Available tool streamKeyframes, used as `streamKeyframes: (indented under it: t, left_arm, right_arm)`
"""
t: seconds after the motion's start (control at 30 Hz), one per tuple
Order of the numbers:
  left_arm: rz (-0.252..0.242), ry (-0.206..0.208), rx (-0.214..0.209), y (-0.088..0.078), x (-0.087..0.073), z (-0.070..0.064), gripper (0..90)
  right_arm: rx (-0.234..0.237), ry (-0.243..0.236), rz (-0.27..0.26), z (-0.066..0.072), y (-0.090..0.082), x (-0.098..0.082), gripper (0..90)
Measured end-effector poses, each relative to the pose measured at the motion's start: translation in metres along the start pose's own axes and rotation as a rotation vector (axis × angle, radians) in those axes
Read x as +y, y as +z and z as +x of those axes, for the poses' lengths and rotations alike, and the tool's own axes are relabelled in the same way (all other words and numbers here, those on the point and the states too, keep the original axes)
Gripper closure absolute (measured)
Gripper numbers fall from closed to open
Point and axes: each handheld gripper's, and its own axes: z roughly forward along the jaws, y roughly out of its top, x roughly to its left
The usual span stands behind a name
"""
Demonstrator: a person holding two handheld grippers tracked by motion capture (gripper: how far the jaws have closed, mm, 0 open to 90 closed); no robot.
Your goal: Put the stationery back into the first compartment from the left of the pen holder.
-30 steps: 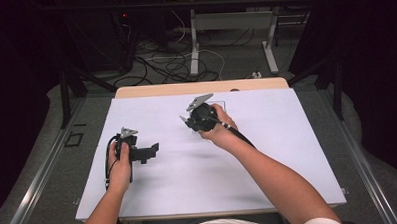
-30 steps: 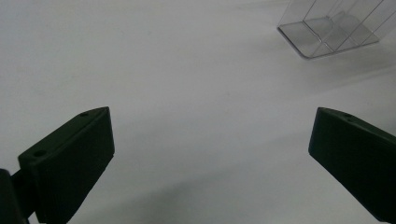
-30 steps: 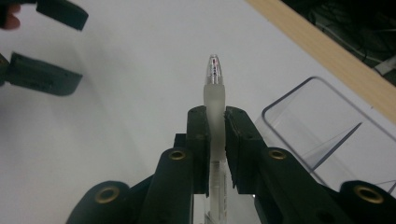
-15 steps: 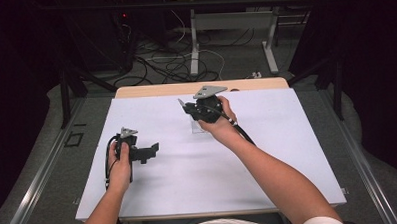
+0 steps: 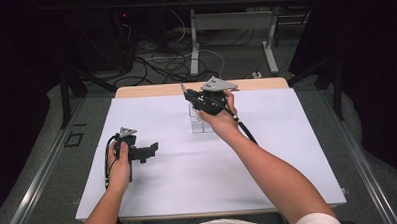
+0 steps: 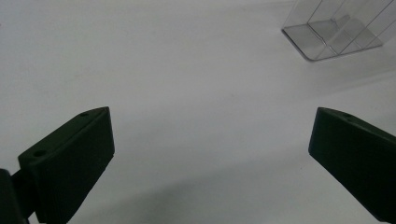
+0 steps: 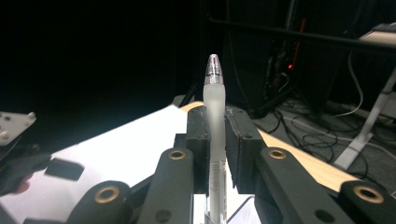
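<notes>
Right gripper [image 7: 215,135] is closed on a frosted translucent plastic pen [image 7: 214,116], pads clamping the barrel on both sides. The silver-and-red tip points up and away from the camera, so the pen runs along the jaws, a hold that probably keeps it straight for lifting out of, or dropping into, a slot. In the high view the right gripper [image 5: 188,94] hangs above the far middle of the white counter [image 5: 288,154], directly over a clear acrylic stand [image 5: 201,121]; the stand's open compartments suggest it is the pen's holder.

Left gripper [image 5: 150,147] sits low over the counter's left half, jaws wide apart and empty. Its own view looks toward the stand [image 6: 331,32], well apart from it; judged to be parked, clear of the working hand.
</notes>
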Motion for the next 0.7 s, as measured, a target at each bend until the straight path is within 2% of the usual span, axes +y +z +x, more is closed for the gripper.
streamKeyframes:
  t: [0.27, 0.7]
  left_arm:
    - [-0.005, -0.013, -0.003, 0.0, 0.0, 0.0, 0.2]
    - [-0.013, -0.019, 0.001, -0.003, 0.001, 0.0, 0.1]
  right_arm:
    - [-0.062, 0.017, -0.057, -0.008, 0.004, 0.002, 80.3]
    - [-0.093, 0.009, -0.063, -0.013, 0.024, 0.0, 80.3]
